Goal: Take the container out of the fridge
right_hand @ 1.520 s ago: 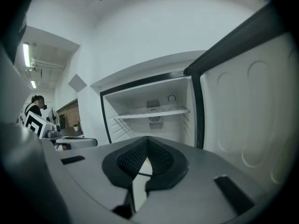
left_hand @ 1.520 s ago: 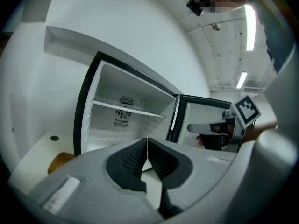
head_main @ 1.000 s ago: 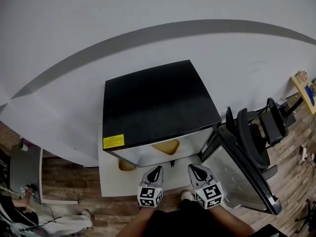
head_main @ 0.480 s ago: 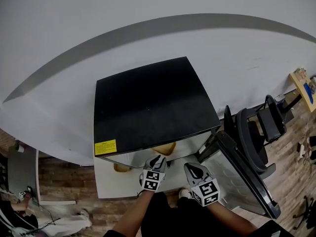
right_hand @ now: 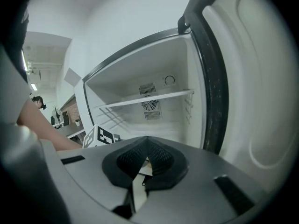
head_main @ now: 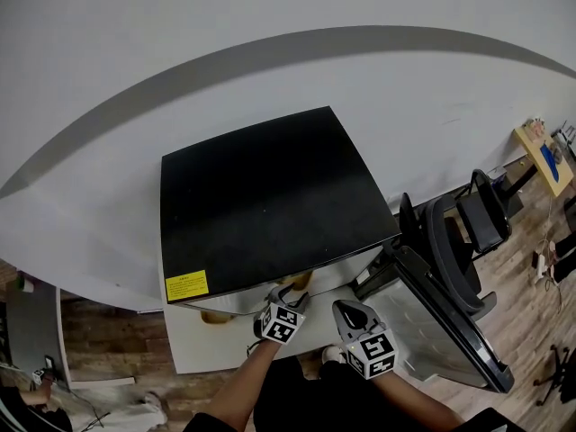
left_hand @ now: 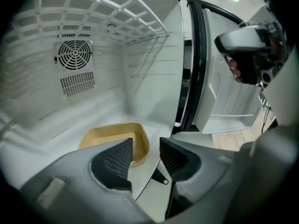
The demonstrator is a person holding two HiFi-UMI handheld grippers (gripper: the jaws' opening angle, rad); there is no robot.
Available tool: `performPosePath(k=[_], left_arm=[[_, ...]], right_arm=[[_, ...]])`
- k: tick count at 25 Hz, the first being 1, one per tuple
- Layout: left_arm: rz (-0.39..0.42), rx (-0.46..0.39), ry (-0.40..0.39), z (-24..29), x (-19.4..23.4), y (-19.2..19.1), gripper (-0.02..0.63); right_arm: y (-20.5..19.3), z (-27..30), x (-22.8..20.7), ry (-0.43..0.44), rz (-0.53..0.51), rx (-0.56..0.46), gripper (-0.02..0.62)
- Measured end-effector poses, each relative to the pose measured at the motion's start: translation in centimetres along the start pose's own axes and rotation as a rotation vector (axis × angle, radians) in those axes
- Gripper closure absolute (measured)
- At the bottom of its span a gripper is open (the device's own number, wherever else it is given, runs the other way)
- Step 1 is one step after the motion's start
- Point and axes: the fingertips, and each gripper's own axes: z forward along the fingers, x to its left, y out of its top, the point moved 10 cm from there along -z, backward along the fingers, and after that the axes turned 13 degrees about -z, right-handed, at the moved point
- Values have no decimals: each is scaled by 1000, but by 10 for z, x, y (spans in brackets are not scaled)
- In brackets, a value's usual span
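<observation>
The tan container (left_hand: 114, 136) sits on the white floor of the open fridge (head_main: 261, 196); in the head view only a sliver of the container (head_main: 301, 280) shows under the black top. My left gripper (left_hand: 145, 154) is inside the fridge mouth, just short of the container's near rim. Its jaws are opening and nothing is between the pads. From above, the left gripper (head_main: 290, 297) is tucked under the fridge's front edge. My right gripper (right_hand: 146, 148) is shut and empty, held back in front of the opening beside the door (head_main: 441, 322); from above the right gripper (head_main: 347, 310) is right of the left one.
The fridge door (right_hand: 243, 78) stands swung open at the right. A wire shelf (left_hand: 117, 13) spans the top of the cavity, with a fan vent (left_hand: 74, 55) on the back wall. A black chair (head_main: 459, 241) stands behind the door. The fridge rests on a white board (head_main: 198, 349) over wooden floor.
My left gripper has moved forward, from in front of the fridge to under its top edge and into the opening. The right gripper has stayed about where it was.
</observation>
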Motion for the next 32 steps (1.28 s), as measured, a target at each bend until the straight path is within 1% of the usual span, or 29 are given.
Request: performPosePath(k=[2,5,9,12,15,17,18,20,22,24,27,32], left_arm=[[31,20,-5,11,-2,6,431],[81,59,8,30,-4,14,431],[89,116,1,50,-7,19,431],[96,154,13,60,-7,18,431],[137,200,40,67,-8,15,431],[172,226,44,71,-8,14,432],[187,239,41,73,-8,14,437],[210,262,34,76,-7,13,470],[228,273,33,77,-6,12,517],[238,284,28,76,-4,12,520],[262,292,-5,68,-7,11,532],[338,259,-7,48,-8,4,554]], right_arm=[[-2,-1,-2,-13,5,8,599],[-5,-2,-5,-31,17,16,599],[-6,-5,-10,-52,27,23,599],[-8,-7,-12,-65,34,28,599],[-10,-9,-12,-72,37,30,600],[-10,-9,-12,-73,38,32,599],[-10,-9,-12,-74,39,33,598],[-11,-9,-12,-75,41,33,600],[-10,-8,-11,-73,41,33,599],[-9,-8,-11,-70,41,31,599],[-8,-7,-11,-65,41,30,599],[-9,-4,-12,-48,40,28,599]])
